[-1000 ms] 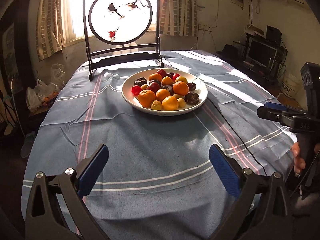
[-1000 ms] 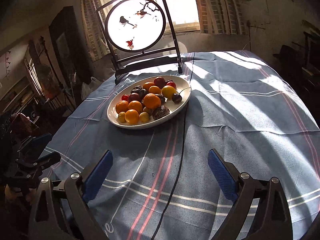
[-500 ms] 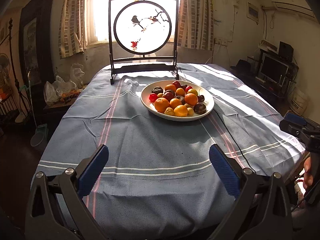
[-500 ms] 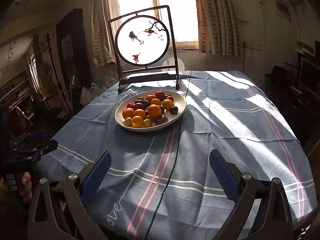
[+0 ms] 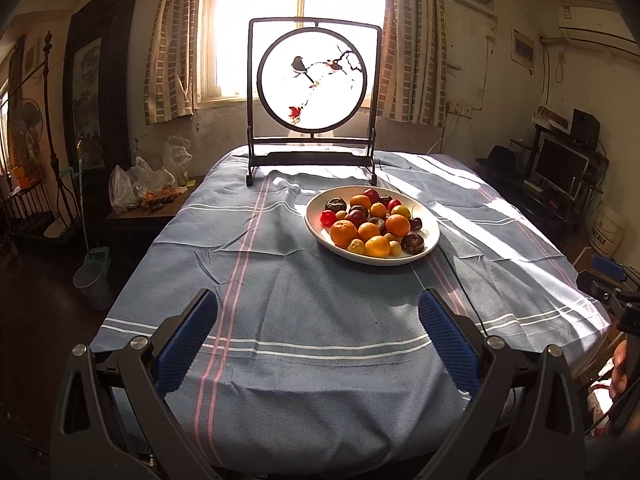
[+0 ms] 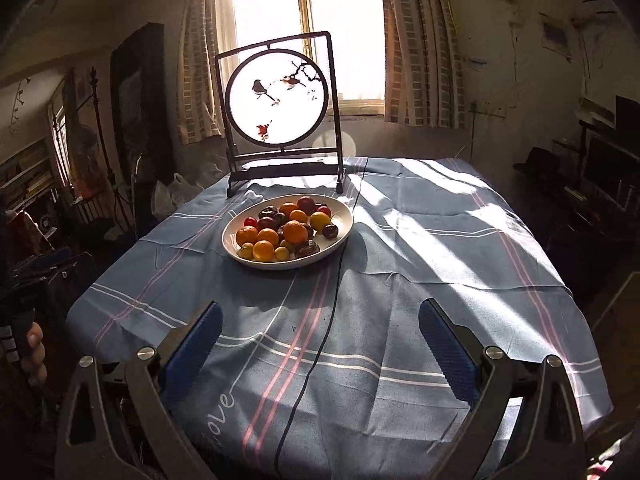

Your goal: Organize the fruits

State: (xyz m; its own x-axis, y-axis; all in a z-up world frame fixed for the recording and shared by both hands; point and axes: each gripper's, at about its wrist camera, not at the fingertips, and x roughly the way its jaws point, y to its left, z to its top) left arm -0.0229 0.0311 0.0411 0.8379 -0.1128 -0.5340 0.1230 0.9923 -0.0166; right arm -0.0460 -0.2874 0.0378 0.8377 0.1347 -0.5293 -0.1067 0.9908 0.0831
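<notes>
Spread wide and holding nothing, both the left gripper [image 5: 318,326] and the right gripper [image 6: 320,334] hang at the table's near edge, well short of the white plate [image 5: 430,226]. All the fruits [image 5: 370,222] lie heaped on that plate, in front of the bird screen [image 5: 312,84]. This fits a sorted pile or one awaiting sorting; any reach should mind the black cable [image 6: 334,292] beside the plate.

I am in a lived-in home, a sitting and dining room; a table with a blue striped cloth [image 5: 304,304] stands before a curtained window [image 5: 300,28]. A round bird screen [image 5: 312,82] decorates it; a monitor [image 5: 558,168], an air conditioner [image 5: 596,38] and plastic bags [image 5: 140,184] stand around.
</notes>
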